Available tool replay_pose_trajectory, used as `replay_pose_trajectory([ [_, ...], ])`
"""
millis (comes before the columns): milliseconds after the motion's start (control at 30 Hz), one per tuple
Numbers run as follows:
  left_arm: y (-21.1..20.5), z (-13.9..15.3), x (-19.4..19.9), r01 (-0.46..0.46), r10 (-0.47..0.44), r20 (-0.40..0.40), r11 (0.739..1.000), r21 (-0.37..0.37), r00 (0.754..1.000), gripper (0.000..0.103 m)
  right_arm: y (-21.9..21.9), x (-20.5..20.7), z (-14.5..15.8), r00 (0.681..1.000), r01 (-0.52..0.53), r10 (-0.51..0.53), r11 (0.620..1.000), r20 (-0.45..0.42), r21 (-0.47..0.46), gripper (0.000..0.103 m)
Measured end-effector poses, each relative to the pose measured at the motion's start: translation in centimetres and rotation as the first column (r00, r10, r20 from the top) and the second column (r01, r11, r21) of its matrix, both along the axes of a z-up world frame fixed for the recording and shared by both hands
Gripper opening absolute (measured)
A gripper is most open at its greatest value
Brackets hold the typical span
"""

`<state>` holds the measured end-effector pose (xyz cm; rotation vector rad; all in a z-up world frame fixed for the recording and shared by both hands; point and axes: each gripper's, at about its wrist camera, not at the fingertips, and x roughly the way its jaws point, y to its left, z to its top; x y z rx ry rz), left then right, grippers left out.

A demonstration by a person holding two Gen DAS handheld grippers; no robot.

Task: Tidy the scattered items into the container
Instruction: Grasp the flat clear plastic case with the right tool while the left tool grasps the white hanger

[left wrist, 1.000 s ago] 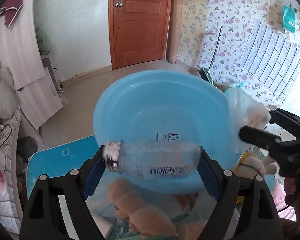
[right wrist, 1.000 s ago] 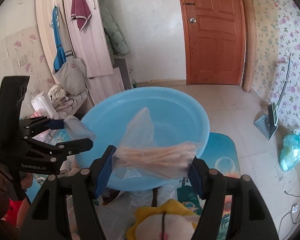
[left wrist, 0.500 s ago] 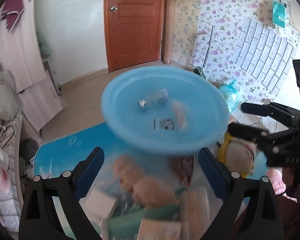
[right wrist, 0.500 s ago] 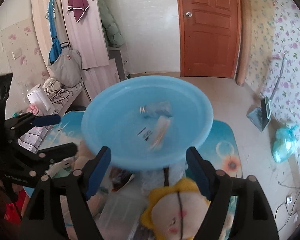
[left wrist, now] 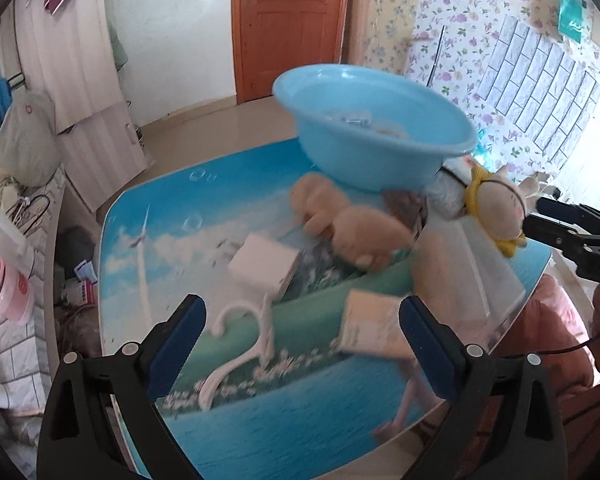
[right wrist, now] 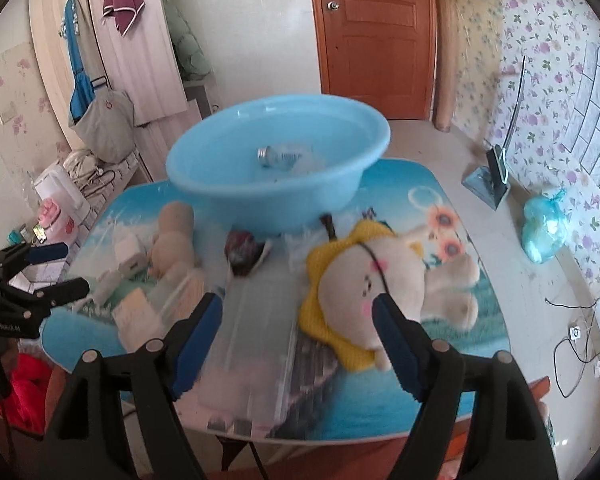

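The blue basin (right wrist: 278,168) stands at the far side of the counter (right wrist: 440,344), and a small clear bottle (right wrist: 284,156) with a metal cap already lies inside it next to something pale and crumpled, too blurred to name. Just in front of the basin lie the items yet to be gathered: a tan plush toy (left wrist: 348,224), a white box (left wrist: 264,264), a white hanger (left wrist: 240,344), a beige packet (left wrist: 374,326), a dark wrapper (right wrist: 242,252), a clear plastic box (right wrist: 256,340) and a yellow-hooded doll (right wrist: 380,280).

The left hand-held gripper (left wrist: 300,344) hangs over the near part of the counter with its jaws wide apart and nothing between them; the hanger and the packet lie just beyond its tips. The right hand-held gripper (right wrist: 298,328) is likewise spread and empty, one tip over the clear box, the other at the doll's face.

The risk, as I judge it, is crowding — the doll lies against the clear box, so a grab at either may drag the other toward the counter's near edge. The hanger is thin and flat, and jaws may slide off it.

A second ago each gripper held something over the basin — the left the bottle, the right a clear bag. Half a second ago both were let go, and since then both grippers have pulled back toward the near items.
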<state>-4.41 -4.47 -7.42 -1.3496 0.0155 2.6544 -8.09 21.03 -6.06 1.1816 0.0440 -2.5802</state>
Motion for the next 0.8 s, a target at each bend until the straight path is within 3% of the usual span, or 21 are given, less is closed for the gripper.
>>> replay_pose_trajectory([
  [567,-2.8,-4.7,0.2,-0.078,0.078,0.068,0.997,0.001,0.995,0.097,-1.8,1.2,-3.1,0.994,-0.044,0.04,0.998,0.099,0.047,0.078],
  [600,-2.9,-4.9,0.0,-0.077,0.077,0.074,0.997,0.003,0.994,0.096,-1.9,1.2,-3.2,0.993,-0.046,0.04,0.998,0.107,0.051,0.078],
  [667,-2.9,-5.4,-0.4,-0.07,0.07,0.086,0.998,-0.001,0.994,0.085,-2.0,1.1,-3.7,0.991,-0.047,0.04,0.997,0.127,0.057,0.078],
  [800,-2.8,-5.9,-1.0,-0.063,0.067,0.089,0.997,-0.039,0.994,0.08,-2.4,1.1,-3.9,0.989,-0.059,0.05,0.996,0.138,0.063,0.078],
])
